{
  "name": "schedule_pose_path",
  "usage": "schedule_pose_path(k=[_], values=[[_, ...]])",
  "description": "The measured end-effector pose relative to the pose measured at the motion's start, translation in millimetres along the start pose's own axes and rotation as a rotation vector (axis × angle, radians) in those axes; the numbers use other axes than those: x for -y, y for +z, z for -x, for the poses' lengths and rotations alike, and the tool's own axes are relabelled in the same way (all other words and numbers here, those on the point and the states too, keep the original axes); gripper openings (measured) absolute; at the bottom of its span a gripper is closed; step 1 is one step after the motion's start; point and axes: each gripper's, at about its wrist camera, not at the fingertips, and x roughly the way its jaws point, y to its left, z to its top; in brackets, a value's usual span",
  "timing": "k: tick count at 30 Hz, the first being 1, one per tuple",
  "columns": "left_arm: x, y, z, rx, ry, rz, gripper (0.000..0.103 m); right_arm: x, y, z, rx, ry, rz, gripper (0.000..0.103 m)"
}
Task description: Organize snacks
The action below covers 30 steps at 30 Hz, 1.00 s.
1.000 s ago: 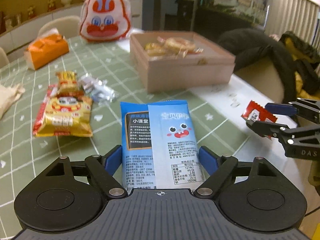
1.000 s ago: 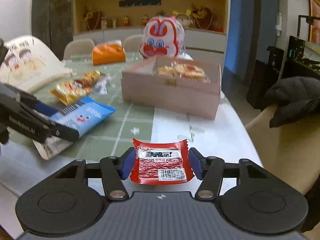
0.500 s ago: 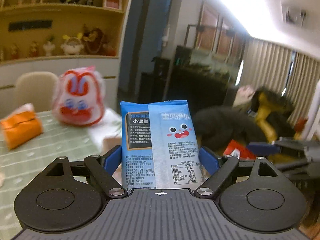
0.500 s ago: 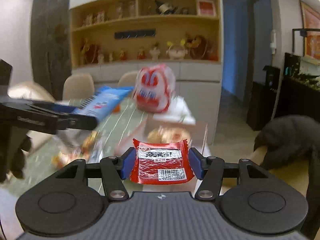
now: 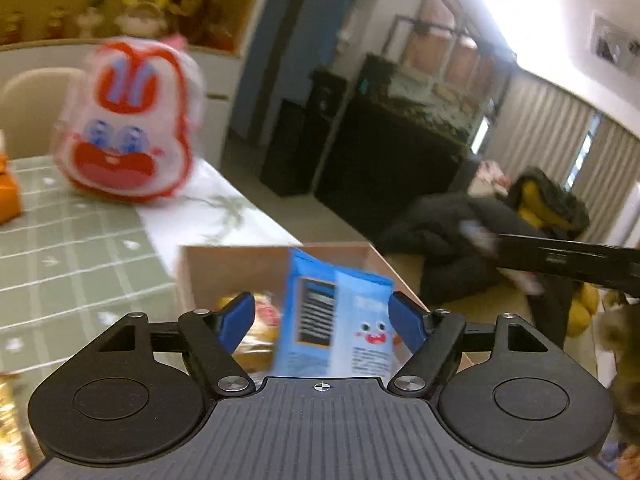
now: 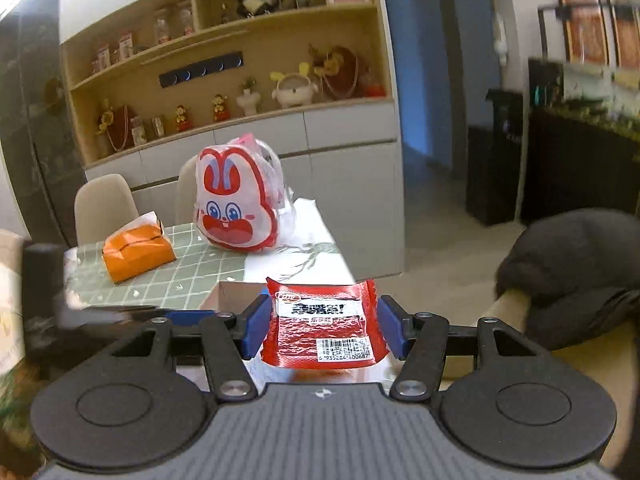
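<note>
Jaws of the left gripper (image 5: 322, 316) stand apart, blue snack packet (image 5: 336, 326) upright between them, dropping toward the wooden box (image 5: 276, 258) at lower centre; right gripper (image 6: 320, 326) clamps the red sachet (image 6: 324, 326).

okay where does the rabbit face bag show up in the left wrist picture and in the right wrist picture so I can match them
Left wrist: the rabbit face bag sits upper left, blurred, on the table beyond the wooden box.
Right wrist: the bag stands centre-left, sharp, on the table beyond the red packet in the right tool.
Shared landmark: the orange tissue pack, left of the bag in both views, cut off at the left wrist picture's edge.
</note>
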Motion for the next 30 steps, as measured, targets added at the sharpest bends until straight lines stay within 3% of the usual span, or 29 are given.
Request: schedule_pose_path(k=[1,3,4,8,14,20,24,30], values=[[-5,-1,13,0.017,0.005,0.023,0.08,-1,2,-10,-0.008,0.024,-0.021,0.059],[-16,-8,45,0.046,0.018,0.062,0.08,-7,8,-30,-0.02,0.106,-0.042,0.071],[-22,-14,62,0.052,0.029,0.08,0.08,-10,11,-38,-0.031,0.115,-0.047,0.071],[-57,-41,131,0.067,0.111,0.148,0.079,-29,14,-46,-0.044,0.092,-0.029,0.074],[-106,-87,195,0.065,0.272,0.266,0.079,-75,0,-36,-0.066,0.063,0.048,0.078],[-138,-116,214,0.103,0.231,0.353,0.079,-166,-31,-53,-0.183,0.157,0.15,0.078],[-145,-116,232,0.136,0.214,0.371,0.079,-231,-62,-90,-0.286,0.153,0.201,0.077],[-153,-119,249,0.148,0.231,0.418,0.079,-278,-76,-152,-0.34,0.18,0.168,0.076]])
